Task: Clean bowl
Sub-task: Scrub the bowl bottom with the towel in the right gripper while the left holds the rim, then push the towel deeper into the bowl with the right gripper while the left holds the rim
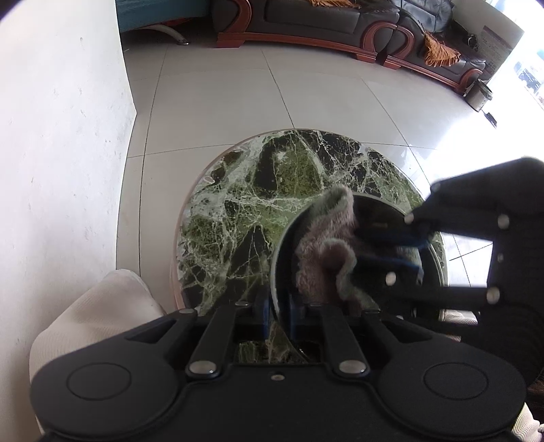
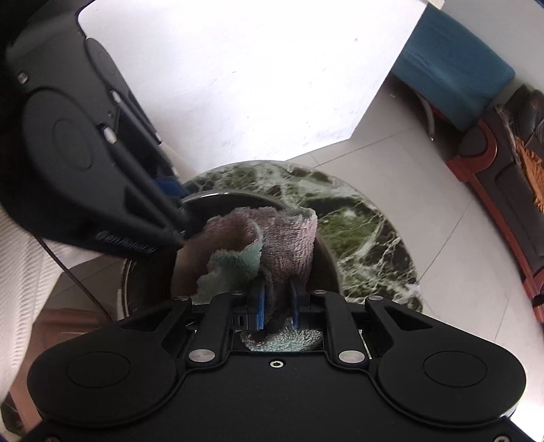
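From the left wrist view, the left gripper (image 1: 277,318) is closed on the near rim of the dark bowl (image 1: 384,217), one blue pad outside the wall and one inside, so the rim runs straight up between them; this looks like a steadying hold that keeps the bowl from sliding while it is wiped. The bowl stands on the round green marble table (image 1: 244,204), toward its right edge, with pale floor tiles (image 1: 221,102) beyond and a dark sofa (image 1: 323,17) along the far wall. Inside the bowl lies a fluffy pink and grey-green cloth (image 1: 326,251), and the right gripper (image 1: 420,253) reaches in from the right with its blue-padded fingers nipped on the cloth's far side, blurred as if in motion. A white knitted sleeve (image 1: 102,306) shows at the lower left. From the right wrist view, the right gripper (image 2: 277,306) has its jaws nearly together with a fold of the cloth (image 2: 282,244) pinched between them, the rest bunched up against the bowl's (image 2: 323,261) inner wall, which suits a scrubbing pass round the inside. The left gripper (image 2: 176,204) comes in from the upper left, its tips clamped on the bowl's rim. The table (image 2: 374,244) shows past the bowl, a white wall (image 2: 238,85) behind it.
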`<state>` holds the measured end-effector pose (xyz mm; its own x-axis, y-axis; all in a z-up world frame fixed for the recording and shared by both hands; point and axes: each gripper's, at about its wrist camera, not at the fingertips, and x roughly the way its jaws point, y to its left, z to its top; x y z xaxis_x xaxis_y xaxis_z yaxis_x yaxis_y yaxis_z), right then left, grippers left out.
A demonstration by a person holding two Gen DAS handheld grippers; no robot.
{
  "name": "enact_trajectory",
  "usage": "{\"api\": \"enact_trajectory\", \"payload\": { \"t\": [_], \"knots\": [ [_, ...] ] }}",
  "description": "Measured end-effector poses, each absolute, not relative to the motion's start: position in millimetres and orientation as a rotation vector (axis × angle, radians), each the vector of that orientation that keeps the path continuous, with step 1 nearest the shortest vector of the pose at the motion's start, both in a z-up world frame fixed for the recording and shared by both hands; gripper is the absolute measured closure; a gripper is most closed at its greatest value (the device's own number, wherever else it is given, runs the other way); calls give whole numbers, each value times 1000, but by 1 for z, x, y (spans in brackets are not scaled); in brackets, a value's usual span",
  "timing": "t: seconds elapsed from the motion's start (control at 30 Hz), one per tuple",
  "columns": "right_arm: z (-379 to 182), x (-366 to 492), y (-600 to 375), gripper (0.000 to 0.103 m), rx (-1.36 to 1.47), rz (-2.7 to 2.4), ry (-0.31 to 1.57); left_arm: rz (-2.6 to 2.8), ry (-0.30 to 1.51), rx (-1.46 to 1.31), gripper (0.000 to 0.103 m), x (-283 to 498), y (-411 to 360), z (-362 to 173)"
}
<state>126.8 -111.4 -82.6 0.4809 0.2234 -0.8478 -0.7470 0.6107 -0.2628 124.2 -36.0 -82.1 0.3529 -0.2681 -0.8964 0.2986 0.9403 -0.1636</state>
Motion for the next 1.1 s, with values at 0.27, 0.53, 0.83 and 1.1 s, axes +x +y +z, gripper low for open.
{"api": "enact_trajectory", "payload": {
  "t": [0.27, 0.53, 0.83, 1.1],
  "knots": [
    [-82, 145, -103, 89, -802, 679, 802, -351, 1132, -35, 88, 140, -30, -81],
    [-83, 154, -101, 89, -808, 676, 793, -339, 1122, -59, 89, 147, -27, -82],
    [-56, 138, -123, 88, -634, 671, 818, -335, 1095, -66, 90, 157, -20, -72],
    [-66, 126, -111, 83, -584, 712, 876, -336, 1112, -74, 91, 152, -22, -77]
  ]
}}
